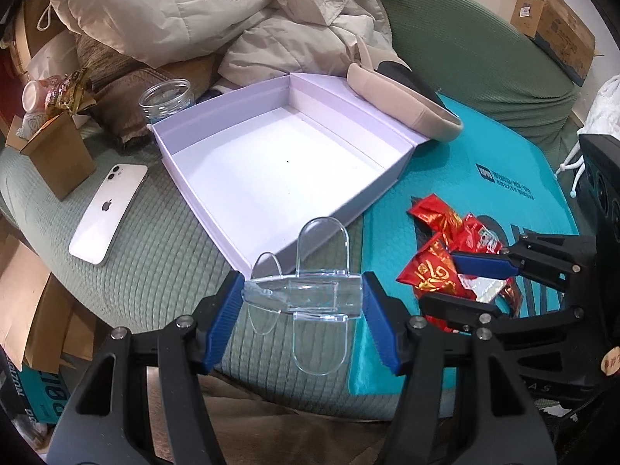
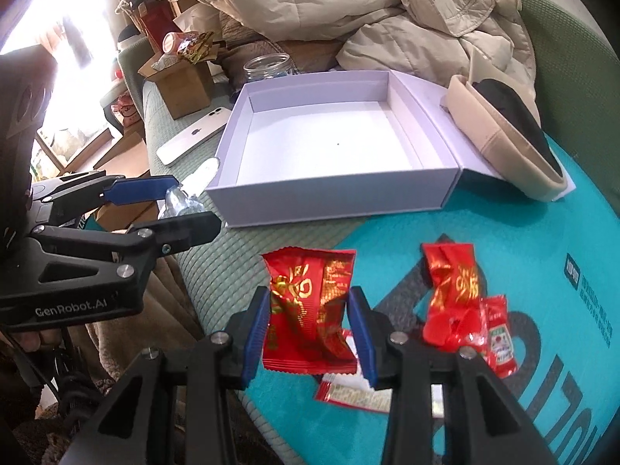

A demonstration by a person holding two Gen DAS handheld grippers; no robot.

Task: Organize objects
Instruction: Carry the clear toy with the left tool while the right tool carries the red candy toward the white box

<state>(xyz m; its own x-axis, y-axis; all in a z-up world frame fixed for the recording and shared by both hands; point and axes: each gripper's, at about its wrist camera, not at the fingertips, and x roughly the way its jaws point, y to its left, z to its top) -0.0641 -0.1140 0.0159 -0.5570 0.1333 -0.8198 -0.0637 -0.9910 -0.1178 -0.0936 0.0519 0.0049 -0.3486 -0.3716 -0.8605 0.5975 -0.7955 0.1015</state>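
My left gripper point(image 1: 302, 302) is shut on a clear acrylic stand point(image 1: 306, 294) and holds it just before the near corner of the empty white box point(image 1: 267, 170). It also shows in the right wrist view point(image 2: 170, 209), at the left. My right gripper point(image 2: 310, 333) is shut on a red snack packet point(image 2: 306, 310) above the teal bag point(image 2: 542, 348). It shows in the left wrist view point(image 1: 465, 283) among the red packets point(image 1: 445, 232). A second red packet point(image 2: 453, 290) and a ketchup sachet point(image 2: 500, 341) lie to the right on the teal bag.
A white iPhone point(image 1: 108, 209) lies left of the box. A clear jar point(image 1: 166, 99), a brown paper bag point(image 1: 58, 155) and a beige coat point(image 1: 193, 11) lie behind. A beige cap point(image 1: 403, 100) rests on the box's right flap. A cardboard box point(image 1: 554, 19) stands far right.
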